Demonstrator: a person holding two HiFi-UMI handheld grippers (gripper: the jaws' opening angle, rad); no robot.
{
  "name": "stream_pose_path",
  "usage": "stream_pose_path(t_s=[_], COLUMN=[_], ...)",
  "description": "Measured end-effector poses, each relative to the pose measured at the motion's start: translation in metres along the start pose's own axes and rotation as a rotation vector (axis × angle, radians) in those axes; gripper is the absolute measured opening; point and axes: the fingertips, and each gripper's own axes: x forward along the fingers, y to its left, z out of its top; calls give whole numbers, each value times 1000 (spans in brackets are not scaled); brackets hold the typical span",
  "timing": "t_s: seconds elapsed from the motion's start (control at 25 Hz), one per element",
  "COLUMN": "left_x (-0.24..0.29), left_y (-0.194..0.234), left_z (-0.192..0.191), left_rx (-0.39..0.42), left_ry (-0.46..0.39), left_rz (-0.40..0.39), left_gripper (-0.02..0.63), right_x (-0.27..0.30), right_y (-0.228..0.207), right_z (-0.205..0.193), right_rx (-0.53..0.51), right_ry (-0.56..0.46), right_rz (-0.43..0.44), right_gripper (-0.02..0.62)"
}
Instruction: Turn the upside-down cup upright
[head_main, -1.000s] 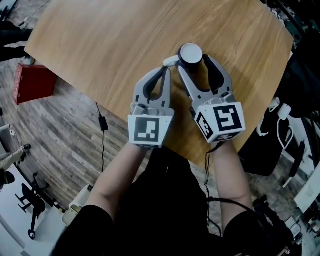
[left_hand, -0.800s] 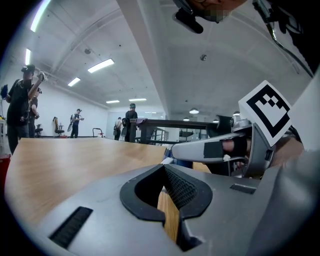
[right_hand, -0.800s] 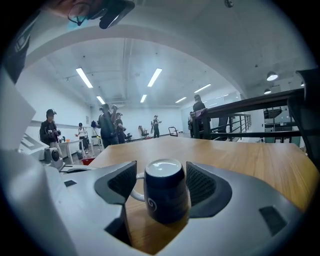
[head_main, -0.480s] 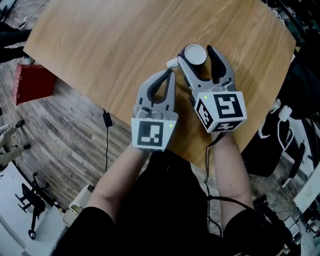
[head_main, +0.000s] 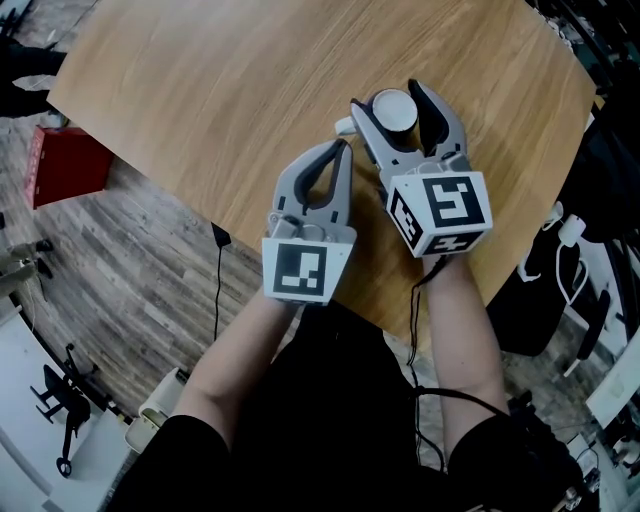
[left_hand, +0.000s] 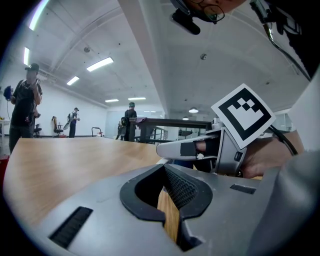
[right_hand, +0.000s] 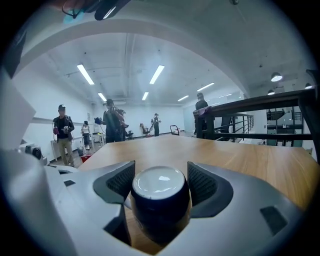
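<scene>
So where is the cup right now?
Head view, right of centre: the cup stands upside down on the wooden table between the jaws of the right gripper, which have just been opening.

Cup (head_main: 393, 111) on table (head_main: 200, 100) within right gripper (head_main: 386, 96), left gripper (head_main: 344, 148) alongside

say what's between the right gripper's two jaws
An upside-down dark blue cup with a white base, shown in the right gripper view; the right gripper has just been opening its jaws.

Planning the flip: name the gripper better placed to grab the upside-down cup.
Right. The right gripper, jaws just opened wider, straddles the cup without pressing it; the left gripper is shut, alongside.
</scene>
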Motion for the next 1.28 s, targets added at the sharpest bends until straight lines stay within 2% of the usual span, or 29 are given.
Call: stream_pose_path(t_s=[0.24,0.4,0.56,0.88,1.04,1.16,1.2,1.24,1.28], left_x=[1,0,0,10,17,17,16,15,14], left_y=[-1,-2,-8,-25,-39,-51,-53,-53,-51], left_z=[-1,-2,-3,-3,-3,2,4,7,9], left_rx=[1,-5,8,17,55,88,80,54,20], left_ry=[-3,13,23,39,58,36,19,2,-11], left_rz=[7,-20,-62,-216,-333,-387,-386,-373,-358], left_gripper=[8,9,119,245,249,234,186,175,84], right_x=[-2,-6,-16,-40,-54,-63,-66,-68,-70], right_y=[-5,-11,-21,-32,-35,-40,-42,-44,-45], right_z=[-1,-1,2,1,3,3,3,2,2], right_rx=[-15,2,105,296,366,388,400,412,424], right_ry=[23,16,-7,-30,-47,-60,-65,-69,-72], right_rz=[-40,-84,-90,-70,-52,-55,-53,-48,-41], right_gripper=[282,282,281,281,281,282,281,281,282])
